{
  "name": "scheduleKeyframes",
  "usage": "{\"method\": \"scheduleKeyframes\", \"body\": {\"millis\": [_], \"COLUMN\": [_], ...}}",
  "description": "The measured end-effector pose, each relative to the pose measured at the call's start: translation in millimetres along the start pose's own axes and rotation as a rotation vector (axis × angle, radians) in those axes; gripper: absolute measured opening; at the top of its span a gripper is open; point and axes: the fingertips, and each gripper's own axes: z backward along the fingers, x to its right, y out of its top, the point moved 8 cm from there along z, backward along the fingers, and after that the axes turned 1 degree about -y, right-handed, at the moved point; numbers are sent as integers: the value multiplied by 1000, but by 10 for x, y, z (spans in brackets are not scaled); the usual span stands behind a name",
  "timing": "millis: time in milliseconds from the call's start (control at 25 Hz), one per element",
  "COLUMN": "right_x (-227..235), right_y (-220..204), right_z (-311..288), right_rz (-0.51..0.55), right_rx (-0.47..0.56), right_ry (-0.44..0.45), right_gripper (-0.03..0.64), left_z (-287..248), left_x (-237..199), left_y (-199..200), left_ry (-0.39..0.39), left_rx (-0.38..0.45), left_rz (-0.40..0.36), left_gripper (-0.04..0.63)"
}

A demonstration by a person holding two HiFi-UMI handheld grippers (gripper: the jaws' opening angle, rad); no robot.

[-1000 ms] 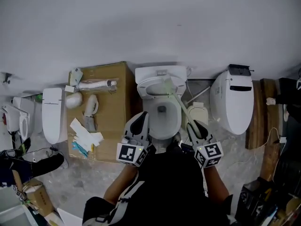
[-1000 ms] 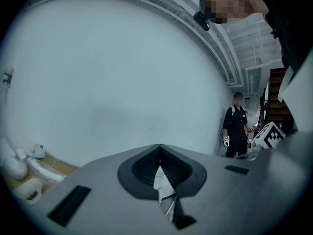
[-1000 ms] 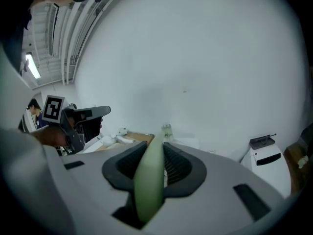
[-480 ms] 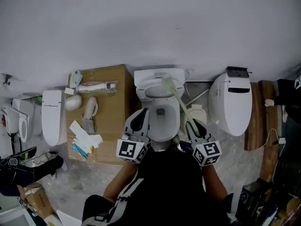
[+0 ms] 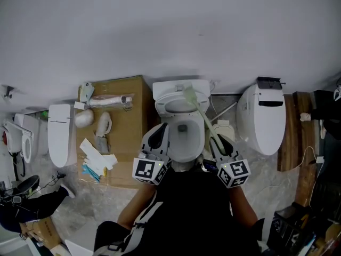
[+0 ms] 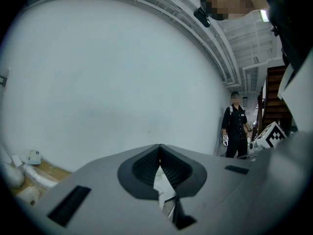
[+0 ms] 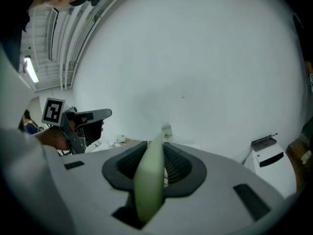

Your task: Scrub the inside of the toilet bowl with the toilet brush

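The white toilet bowl (image 5: 187, 149) stands open right in front of me, its drain showing at the middle. A pale green toilet brush (image 5: 202, 117) slants from my right gripper (image 5: 218, 142) up over the bowl, its head (image 5: 189, 94) at the back rim. The right gripper is shut on the brush handle (image 7: 150, 180), and the bristle end (image 7: 166, 129) pokes out past the jaws. My left gripper (image 5: 159, 134) hovers over the bowl's left rim, shut with nothing in it; its jaw tips meet in the left gripper view (image 6: 159, 153).
A cardboard box (image 5: 127, 135) with tubes and papers stands left of the toilet, and a white lid (image 5: 58, 135) beyond it. Another white toilet (image 5: 261, 119) and wooden planks (image 5: 290, 137) are at the right. A person in black (image 6: 238, 131) stands by the wall.
The brush head stays at the back rim and the right gripper has edged slightly left. A person's leg at the lower left has drawn away toward the corner.
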Motion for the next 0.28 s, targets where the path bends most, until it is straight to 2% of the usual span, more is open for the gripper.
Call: {"method": "scheduleKeyframes", "body": {"millis": [280], "right_x": [-51], "right_y": [1], "right_z": [-71], "right_rz": [8], "right_rx": [-1], "right_ry": [-3], "right_gripper": [113], "left_z": [-2], "left_x": [-72], "left_y": [6], "left_ry": [-1], "left_rx": [4], "left_rz": [-2], "left_gripper": [9]}}
